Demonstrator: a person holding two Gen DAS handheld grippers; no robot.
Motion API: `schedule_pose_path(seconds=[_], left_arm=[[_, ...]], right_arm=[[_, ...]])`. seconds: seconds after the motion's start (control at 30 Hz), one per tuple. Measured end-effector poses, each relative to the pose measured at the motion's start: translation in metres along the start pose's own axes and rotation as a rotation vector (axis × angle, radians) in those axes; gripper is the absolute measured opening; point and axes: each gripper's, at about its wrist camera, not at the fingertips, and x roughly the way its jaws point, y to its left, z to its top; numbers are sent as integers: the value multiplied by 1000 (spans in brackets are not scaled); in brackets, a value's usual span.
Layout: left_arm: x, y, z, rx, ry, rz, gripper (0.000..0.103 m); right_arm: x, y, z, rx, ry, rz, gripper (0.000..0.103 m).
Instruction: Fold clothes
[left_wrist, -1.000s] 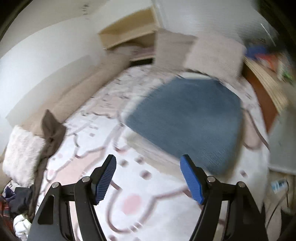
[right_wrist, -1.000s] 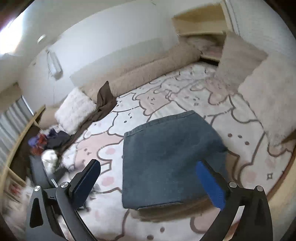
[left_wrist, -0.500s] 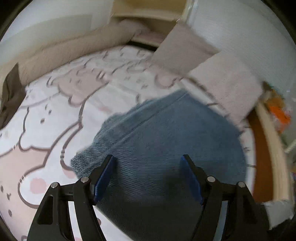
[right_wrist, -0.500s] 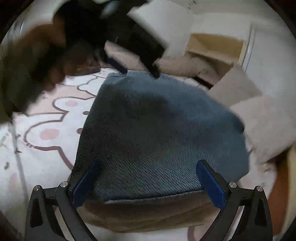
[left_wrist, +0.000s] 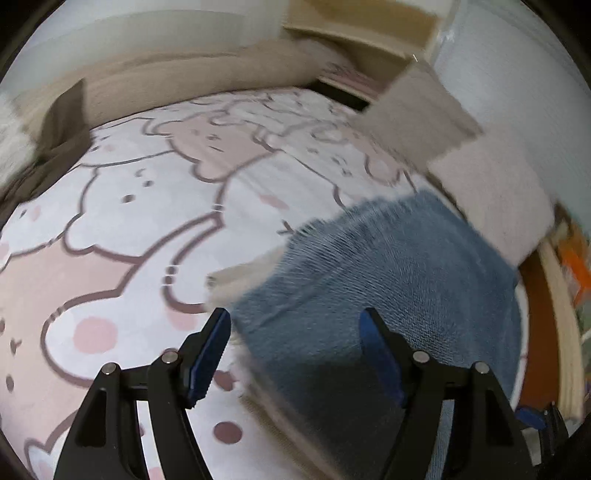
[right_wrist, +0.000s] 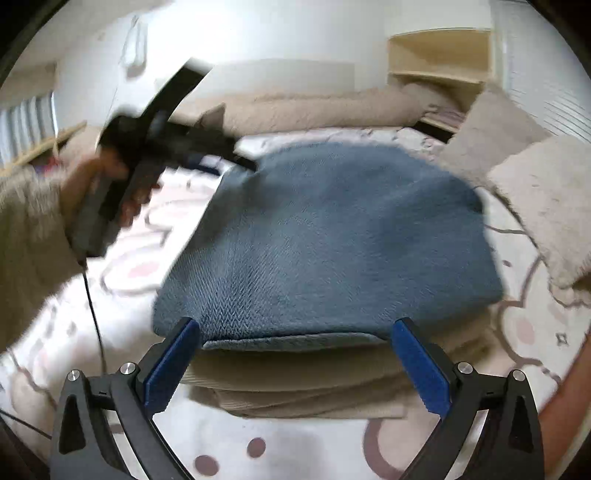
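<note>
Blue knit garment (right_wrist: 325, 236), already folded into a squarish slab, lies on top of a folded beige garment (right_wrist: 295, 387), and the two make a small stack on the bear-print bed cover (left_wrist: 122, 206). Both grippers hover at that stack with nothing between their pads: the right gripper (right_wrist: 295, 365) has its jaws spread wide in front of the near edge of the stack, and the left gripper (left_wrist: 295, 354) has its jaws released over the stack's left corner, where a strip of the beige layer (left_wrist: 240, 277) peeks out from under the blue. In the right wrist view the person's left hand (right_wrist: 110, 192), in a beige sleeve, holds its tool beside the far left corner of the stack. By my reading the folding of this piece is done and the step in hand is squaring or lifting the stack; the next move would call for both sets of jaws to close on opposite edges, catching both layers together so the blue slab does not slide off. Two plush cushions (right_wrist: 535, 199) lean just right of the stack and could crowd a sideways move; a brown garment (left_wrist: 59, 147) lies well apart to the left, probably waiting its turn
</note>
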Motion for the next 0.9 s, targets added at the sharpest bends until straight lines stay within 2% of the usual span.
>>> schedule_pose_path(seconds=[0.07, 0.13, 0.2, 0.37, 0.43, 0.57, 0.73, 0.8, 0.9], left_arm=[[-20, 5, -9, -10, -31, 1, 79], [-40, 5, -23, -5, -58, 10, 96], [-60, 3, -38, -6, -84, 16, 100], [-102, 1, -72, -19, -112, 17, 103], [-120, -3, -86, -3, -132, 30, 103], [-155, -15, -114, 57, -171, 84, 103], [-186, -26, -149, 120, -189, 130, 103], [-198, -27, -163, 126, -202, 150, 103], [-215, -26, -184, 112, -208, 171, 103]], right_arm=[[-19, -8, 3, 58, -50, -2, 103], [-35, -15, 5, 113, -90, -11, 103], [-44, -17, 6, 151, -106, -32, 103], [-49, 4, 4, 136, -118, -140, 103], [-49, 12, 4, 130, -109, -166, 103], [-52, 25, 6, 107, -87, -282, 103], [-65, 37, 8, 142, -83, -298, 103], [-71, 41, 9, 154, -70, -308, 103], [-83, 48, 10, 163, -73, -276, 103]])
